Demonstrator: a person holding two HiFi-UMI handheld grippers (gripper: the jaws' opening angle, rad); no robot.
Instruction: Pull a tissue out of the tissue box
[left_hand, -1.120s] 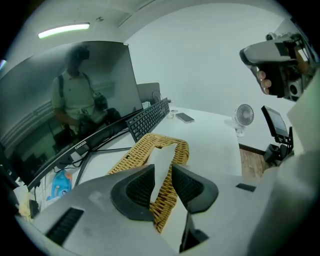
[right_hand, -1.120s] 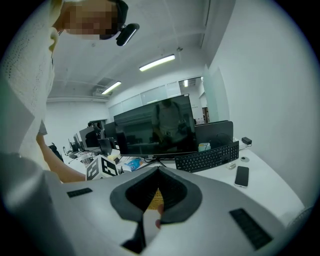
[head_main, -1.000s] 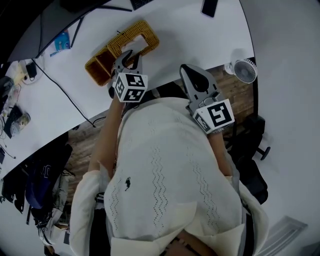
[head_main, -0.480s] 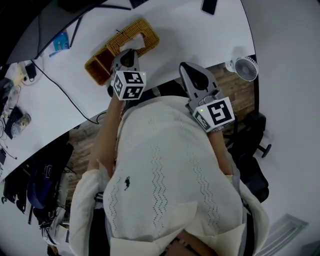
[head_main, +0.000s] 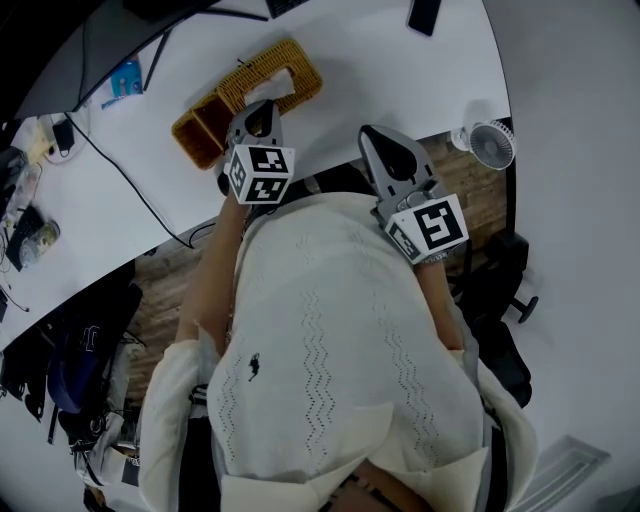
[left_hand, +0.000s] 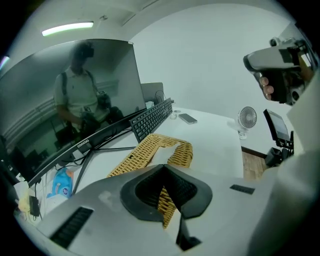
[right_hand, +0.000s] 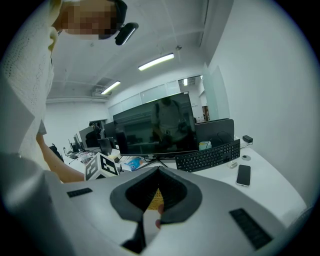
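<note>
A yellow woven tissue box (head_main: 232, 106) lies on the white desk (head_main: 380, 70), and it shows again in the left gripper view (left_hand: 182, 152). A white tissue (head_main: 279, 87) sticks up from its slot. My left gripper (head_main: 261, 108) hangs over the box's near end. Its jaws are shut, and their tips meet at the lower edge of the tissue (left_hand: 163, 152). My right gripper (head_main: 385, 148) is held over the desk's front edge, to the right of the box and apart from it. It is shut with nothing in it (right_hand: 159, 169).
Behind the box are a dark monitor (left_hand: 75, 100) and a black keyboard (left_hand: 152, 119). A phone (head_main: 421, 14) lies at the far right. A small white fan (head_main: 490, 140) stands at the desk's right end. Cables (head_main: 120, 170) and a blue pack (head_main: 124, 78) lie to the left.
The left gripper's jaws, apart over the box a second ago, have shut at the tissue. That gripper has drawn back slightly toward me. The right gripper has stayed still.
</note>
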